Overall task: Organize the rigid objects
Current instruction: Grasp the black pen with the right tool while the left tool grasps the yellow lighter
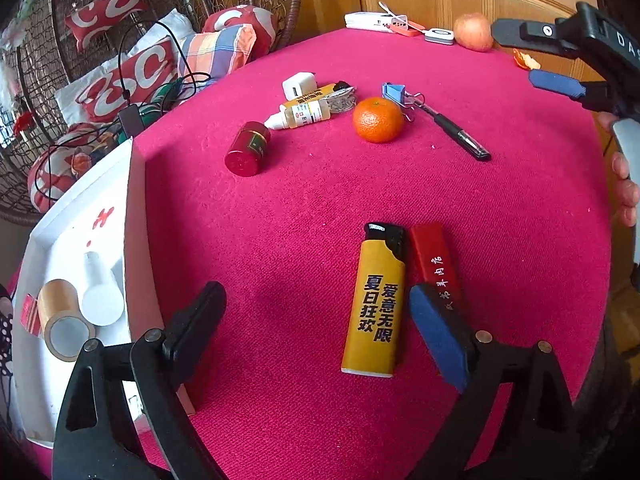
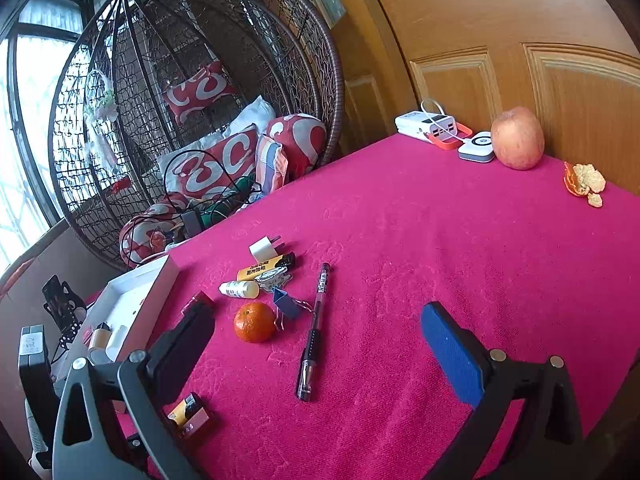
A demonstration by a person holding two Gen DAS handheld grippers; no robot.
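Left gripper [image 1: 316,320]: jaws stand wide apart with nothing pressed between them. In the left wrist view the yellow plastic lighter with black lettering [image 1: 376,300] lies inside the gap at lower centre, and the blue pad of one jaw overlaps the red lighter with white lettering [image 1: 434,260] just beside it. The approach looks aimed at the yellow one.

Right gripper [image 2: 316,340]: jaws open and empty, hanging above the bench [image 2: 440,240] in the lower part of the right wrist view, likely waiting its turn.

Lighters: the two lie side by side, touching or nearly so along their long edges, so closing on one alone may nudge the other.

White tray [image 1: 80,240]: sits at the left edge of the left wrist view, holding a roll of tan tape [image 1: 64,320] and a white cylinder [image 1: 100,292]. It appears to be the collecting place.

Loose items: at upper centre of the left wrist view lie a red cylindrical tin [image 1: 246,148], a small white dropper bottle [image 1: 300,116], a white plug adapter [image 1: 298,85], a mandarin orange [image 1: 377,119], a blue binder clip [image 1: 394,94] and a black pen [image 1: 460,132].

Task state: most rigid pieces remain on the bench, so sorting seems early.
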